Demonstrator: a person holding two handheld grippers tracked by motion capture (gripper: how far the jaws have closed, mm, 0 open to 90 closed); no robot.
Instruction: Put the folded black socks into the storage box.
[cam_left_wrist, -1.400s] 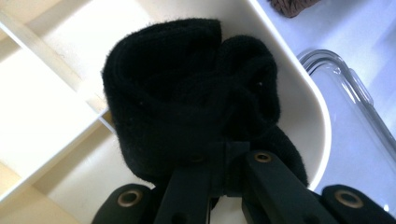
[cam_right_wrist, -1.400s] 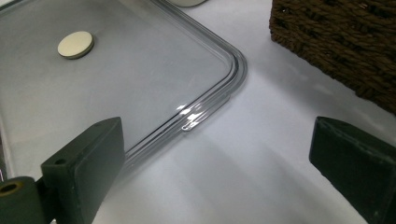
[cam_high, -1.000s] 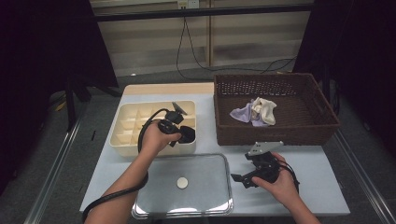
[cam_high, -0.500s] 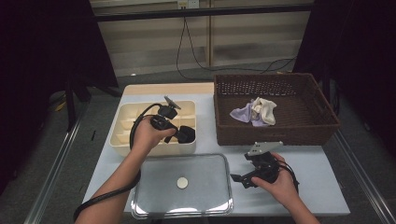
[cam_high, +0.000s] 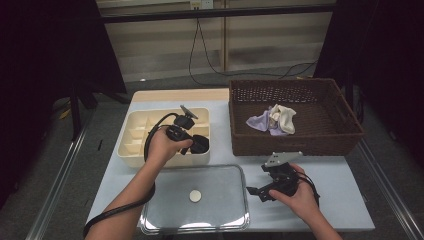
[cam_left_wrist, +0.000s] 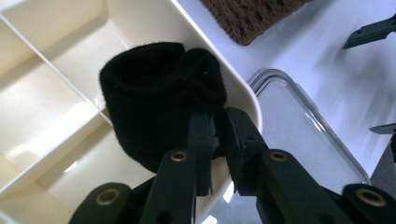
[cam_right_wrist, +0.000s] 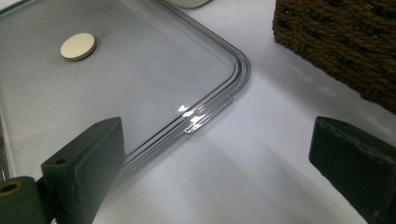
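A black rolled sock (cam_left_wrist: 159, 100) is being held by the left gripper (cam_left_wrist: 219, 119), whose jaws are pinched narrowly on the sock's near edge; they have just been closing a little further, with the fabric between them. The sock is being kept over the corner compartment of the cream divided box (cam_high: 131, 131), touching the box's outer wall nearest the clear lid (cam_high: 165, 210). In the high view the left gripper (cam_high: 192, 142) is seen above that same corner.

The right gripper (cam_high: 260, 190) is being held level beside the lid's right edge, its jaws standing wide with nothing between them, just short of the brown basket (cam_high: 295, 145), where more socks (cam_high: 275, 120) are lying.

The grip is judged to be shallow, since only a fold at the rim is being caught. If the sock is released here, it could be left draped over the wall or tipped out onto the lid rather than settled in the compartment. The roll could also be loosened if it is being dragged against the divider.
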